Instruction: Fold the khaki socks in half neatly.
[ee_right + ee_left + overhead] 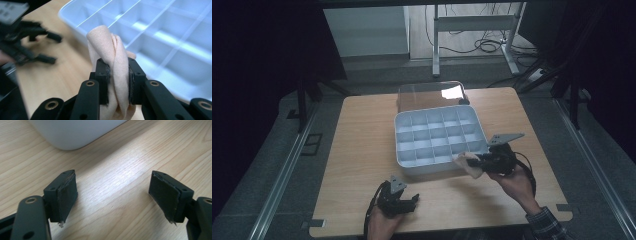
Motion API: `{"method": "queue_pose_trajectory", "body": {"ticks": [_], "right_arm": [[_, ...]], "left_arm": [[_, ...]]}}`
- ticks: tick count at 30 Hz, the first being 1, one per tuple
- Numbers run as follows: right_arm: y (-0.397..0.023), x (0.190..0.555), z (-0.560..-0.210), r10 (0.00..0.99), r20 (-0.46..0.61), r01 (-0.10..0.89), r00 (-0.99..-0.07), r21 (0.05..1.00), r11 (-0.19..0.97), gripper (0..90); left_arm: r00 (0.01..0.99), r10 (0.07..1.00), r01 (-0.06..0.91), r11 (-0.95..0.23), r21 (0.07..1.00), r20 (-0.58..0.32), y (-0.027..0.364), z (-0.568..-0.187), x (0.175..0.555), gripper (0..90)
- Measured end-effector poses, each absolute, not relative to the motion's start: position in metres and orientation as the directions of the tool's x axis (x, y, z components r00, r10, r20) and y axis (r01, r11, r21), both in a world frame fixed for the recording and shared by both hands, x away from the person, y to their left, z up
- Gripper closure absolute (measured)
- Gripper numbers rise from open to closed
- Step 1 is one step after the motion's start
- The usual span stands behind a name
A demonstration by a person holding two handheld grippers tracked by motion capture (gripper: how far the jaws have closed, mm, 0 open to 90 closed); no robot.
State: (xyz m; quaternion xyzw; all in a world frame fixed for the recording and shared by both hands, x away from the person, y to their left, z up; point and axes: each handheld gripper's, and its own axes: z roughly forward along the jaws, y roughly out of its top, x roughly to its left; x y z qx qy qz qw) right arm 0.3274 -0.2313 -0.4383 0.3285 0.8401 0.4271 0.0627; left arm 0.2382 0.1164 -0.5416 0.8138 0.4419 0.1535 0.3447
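Gripping a rolled, peach-coloured cloth [113, 57], the right claw [117, 82] has its two pads clenched on the fabric, which bulges out above and below them. The right gripper view makes that squeeze plain. From the high view the cloth [468, 163] is a pale lump at the tip of the right claw [479, 161], hanging beside the near right corner of the tray [398, 131] and close above the counter [362, 145]; whether it brushes the tray wall I cannot tell, since the picture is small and dim there.

The high view alone gives the whole layout: one white tray divided into a grid of small compartments, sixteen as far as I can count, one clear lid [422, 95] lying behind it, and two hands, each with one claw. The left claw [409, 200] sits near the front edge of the counter, well apart from the cloth.

The left gripper view adds what the high view cannot: the left claw [113, 195] is released, its two black pads standing wide with bare wood between them, and one rounded white corner of the tray [72, 132] lies just ahead.
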Motion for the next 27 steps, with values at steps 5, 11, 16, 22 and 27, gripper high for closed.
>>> {"method": "queue_pose_trajectory", "body": {"ticks": [5,11,16,22,27], "right_arm": [[-0.243,0.346,-0.431,0.676,0.117,0.488,-0.728,0.780,0.390,74.2],[-0.242,0.365,-0.435,0.730,0.037,0.465,-0.682,0.793,0.395,73.9],[-0.238,0.378,-0.447,0.758,0.000,0.455,-0.652,0.800,0.391,73.7],[-0.235,0.385,-0.464,0.767,-0.022,0.439,-0.641,0.809,0.390,72.9],[-0.234,0.383,-0.479,0.763,-0.024,0.447,-0.646,0.799,0.403,69.9]], "left_arm": [[0.557,0.829,0.612,-0.367,0.700,-0.052,0.118,-0.542,0.238,22.4],[0.560,0.828,0.608,-0.384,0.695,-0.032,0.116,-0.543,0.238,20.7],[0.560,0.828,0.609,-0.385,0.694,-0.031,0.116,-0.543,0.238,19.7],[0.557,0.830,0.611,-0.382,0.694,-0.033,0.116,-0.543,0.238,19.5],[0.557,0.830,0.611,-0.382,0.693,-0.033,0.116,-0.543,0.238,19.5]]}}
